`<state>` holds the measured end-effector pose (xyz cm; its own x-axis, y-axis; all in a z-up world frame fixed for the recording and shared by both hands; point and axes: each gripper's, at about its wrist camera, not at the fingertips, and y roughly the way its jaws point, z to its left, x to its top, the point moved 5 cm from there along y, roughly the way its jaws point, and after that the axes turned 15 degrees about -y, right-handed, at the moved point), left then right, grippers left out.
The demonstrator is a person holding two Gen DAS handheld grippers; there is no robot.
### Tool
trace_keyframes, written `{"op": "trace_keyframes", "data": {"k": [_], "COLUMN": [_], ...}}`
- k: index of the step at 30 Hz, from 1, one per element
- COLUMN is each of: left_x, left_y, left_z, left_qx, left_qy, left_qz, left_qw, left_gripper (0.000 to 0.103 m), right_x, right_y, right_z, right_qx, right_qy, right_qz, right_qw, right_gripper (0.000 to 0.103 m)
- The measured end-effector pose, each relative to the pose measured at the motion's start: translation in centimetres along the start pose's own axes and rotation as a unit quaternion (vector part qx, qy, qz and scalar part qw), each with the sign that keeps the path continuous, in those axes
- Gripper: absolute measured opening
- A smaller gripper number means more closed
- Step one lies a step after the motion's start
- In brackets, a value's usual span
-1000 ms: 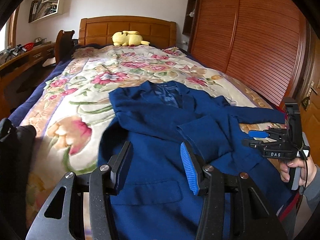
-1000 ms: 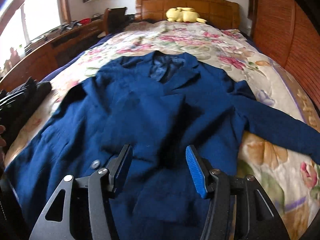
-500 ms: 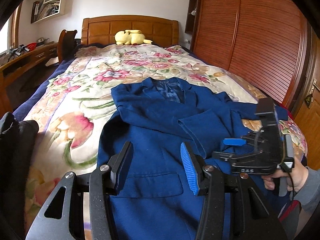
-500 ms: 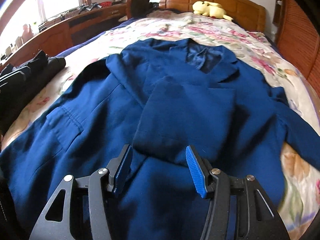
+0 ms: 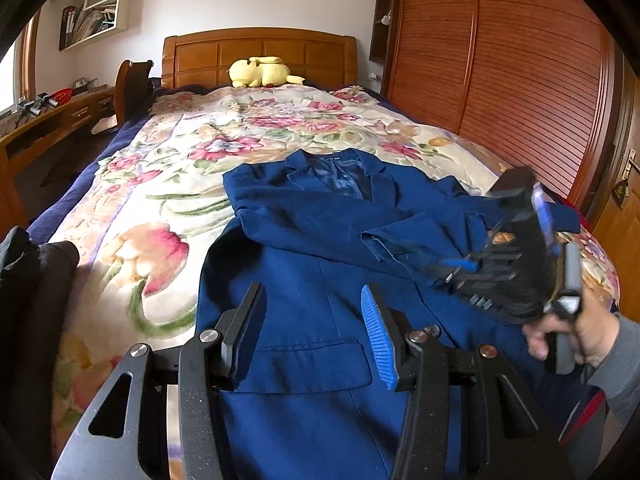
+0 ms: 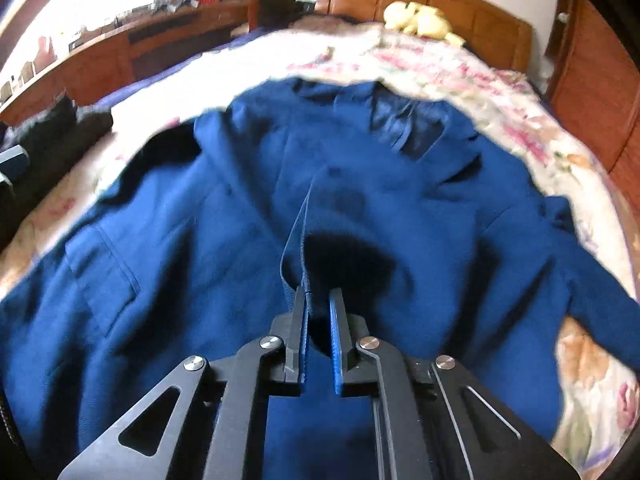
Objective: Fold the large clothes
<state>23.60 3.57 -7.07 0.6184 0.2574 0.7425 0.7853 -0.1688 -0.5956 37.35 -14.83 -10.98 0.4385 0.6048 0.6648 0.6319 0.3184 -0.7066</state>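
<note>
jacket (image 5: 320,264) collar toward headboard (image 5: 260,56), lengthwise along bed (image 5: 168,168)

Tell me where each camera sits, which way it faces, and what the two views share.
Left wrist: on the left gripper, jaws open over the jacket's hem, facing up the bed to the headboard; the right gripper and hand show.
Right wrist: on the right gripper, just closed on the folded-over sleeve's cuff, facing the collar.
Shared: jacket, bed, yellow plush.
</note>
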Motion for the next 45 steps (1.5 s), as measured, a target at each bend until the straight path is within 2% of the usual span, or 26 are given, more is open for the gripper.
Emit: {"op": "trace_keyframes", "data": {"k": [4,8,13,18,22,24,25,26,28,36,45], "left_x": [0.0,0.2,0.1,0.0,0.0,0.0,0.0,0.0,-0.1,0.0,0.0], "left_y": [-0.1,-0.3,-0.4,-0.4,-0.4,-0.4,-0.4,-0.4,-0.4,-0.5,-0.7], "left_z": [0.0,-0.5,-1.1,-1.2,-1.4,-1.5,-1.6,-1.6,-1.6,-1.4,-0.9], "left_qx": [0.000,-0.006,-0.010,-0.010,-0.013,-0.014,-0.014,-0.013,-0.013,-0.011,-0.008], "left_qy": [0.000,0.005,0.013,0.014,0.015,0.016,0.016,0.017,0.016,0.015,0.014], "left_qz": [-0.001,-0.005,-0.005,-0.004,-0.003,-0.004,-0.004,-0.004,-0.003,-0.004,-0.005], "left_qw": [1.0000,1.0000,0.9998,0.9998,0.9998,0.9998,0.9998,0.9998,0.9998,0.9998,0.9999], "left_gripper": [0.050,0.050,0.050,0.050,0.050,0.050,0.050,0.050,0.050,0.050,0.050], "right_x": [-0.3,-2.9,-6.2,-8.6,-9.2,-9.0,-8.7,-8.3,-7.7,-4.6,-2.4], "right_y": [-4.9,-9.0,-11.4,-12.3,-12.7,-13.0,-12.9,-12.8,-12.7,-8.3,-0.8], "right_z": [-2.6,-4.7,-5.8,-5.1,-4.2,-4.0,-3.8,-3.6,-3.2,-0.1,2.0], "right_qx": [0.004,0.007,-0.004,-0.013,-0.022,-0.012,-0.005,0.003,0.011,0.041,0.066], "right_qy": [0.058,0.118,0.148,0.148,0.136,0.133,0.131,0.126,0.114,0.065,0.024], "right_qz": [-0.061,-0.082,-0.068,-0.049,-0.033,-0.037,-0.041,-0.046,-0.050,-0.030,0.040], "right_qw": [0.996,0.990,0.987,0.988,0.990,0.990,0.991,0.991,0.992,0.997,0.997], "right_gripper": [0.008,0.008,0.008,0.008,0.018,0.033,0.043,0.048,0.051,0.052,0.052]}}
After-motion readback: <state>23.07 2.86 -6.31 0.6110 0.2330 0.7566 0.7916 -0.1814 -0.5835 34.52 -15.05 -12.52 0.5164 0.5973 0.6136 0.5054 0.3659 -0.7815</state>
